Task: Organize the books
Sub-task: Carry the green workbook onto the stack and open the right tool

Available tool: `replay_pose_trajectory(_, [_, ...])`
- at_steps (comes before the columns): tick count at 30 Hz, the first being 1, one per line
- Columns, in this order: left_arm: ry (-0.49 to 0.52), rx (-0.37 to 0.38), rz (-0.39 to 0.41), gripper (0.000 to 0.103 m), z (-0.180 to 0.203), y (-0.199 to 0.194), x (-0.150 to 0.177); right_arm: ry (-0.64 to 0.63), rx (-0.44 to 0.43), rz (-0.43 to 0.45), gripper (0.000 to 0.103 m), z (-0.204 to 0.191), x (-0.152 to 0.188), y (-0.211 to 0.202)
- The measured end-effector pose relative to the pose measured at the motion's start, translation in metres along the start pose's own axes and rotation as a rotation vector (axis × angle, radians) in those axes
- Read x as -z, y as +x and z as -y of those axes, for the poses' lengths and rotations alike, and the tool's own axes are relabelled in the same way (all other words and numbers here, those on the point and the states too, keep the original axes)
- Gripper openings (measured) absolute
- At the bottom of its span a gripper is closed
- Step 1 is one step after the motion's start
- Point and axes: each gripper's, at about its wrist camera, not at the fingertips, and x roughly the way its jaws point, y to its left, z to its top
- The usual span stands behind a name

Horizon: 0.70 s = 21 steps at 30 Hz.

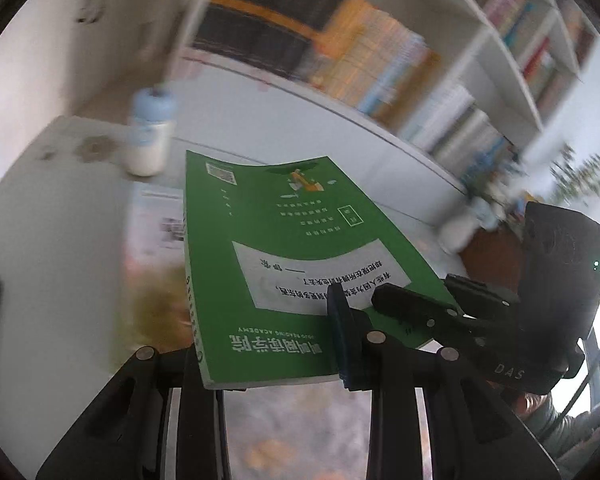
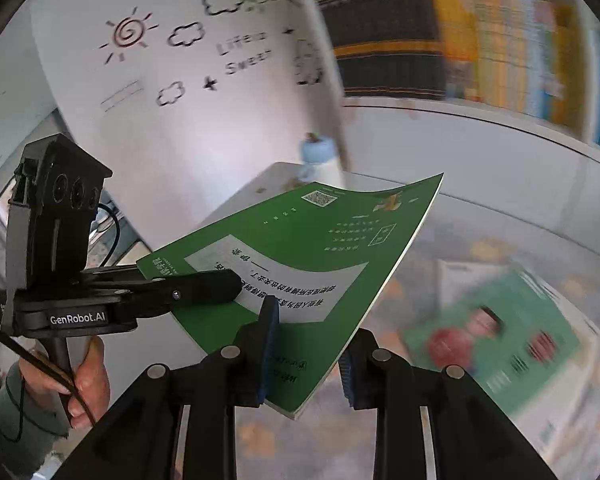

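Note:
A green paperback (image 1: 296, 240) with a white label on its cover hangs in the air above the table, tilted, and both grippers hold it. My left gripper (image 1: 268, 340) is shut on its near edge, one blue pad (image 1: 342, 336) on the cover and the other finger under the book. My right gripper (image 1: 412, 304) grips the same book from the right. In the right wrist view, the green paperback (image 2: 308, 256) sits between the right gripper (image 2: 308, 356)'s blue pads, and the left gripper (image 2: 204, 284) clamps its left edge.
A white bottle (image 1: 148, 136) with a blue cap stands on the white desk (image 1: 60, 208). Behind it runs a white bookshelf (image 1: 476, 40) packed with books. A green and white book (image 2: 492, 340) lies on the flowered cloth below. A hand (image 2: 88, 380) holds the left gripper's handle.

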Motion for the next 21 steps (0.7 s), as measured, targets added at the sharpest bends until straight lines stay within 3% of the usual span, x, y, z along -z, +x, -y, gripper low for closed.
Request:
replay_pose_trajectory(5, [-0.08,-0.062,0.007,0.026,-0.043,0.022,-0.001,0.018,-0.057,-0.042,0.026,0.0,-0.015,0.06])
replay_pose_trajectory(11, [-0.166,-0.076,-0.029,0.026,-0.071,0.046,0.017,0.063,-0.071,-0.121,0.027,0.01,-0.001,0.111])
replay_pose_trajectory(21, [-0.311,-0.088,-0.116,0.034,-0.103,0.057,0.032,0.117,-0.089,-0.209,0.029,0.017,0.021,0.137])
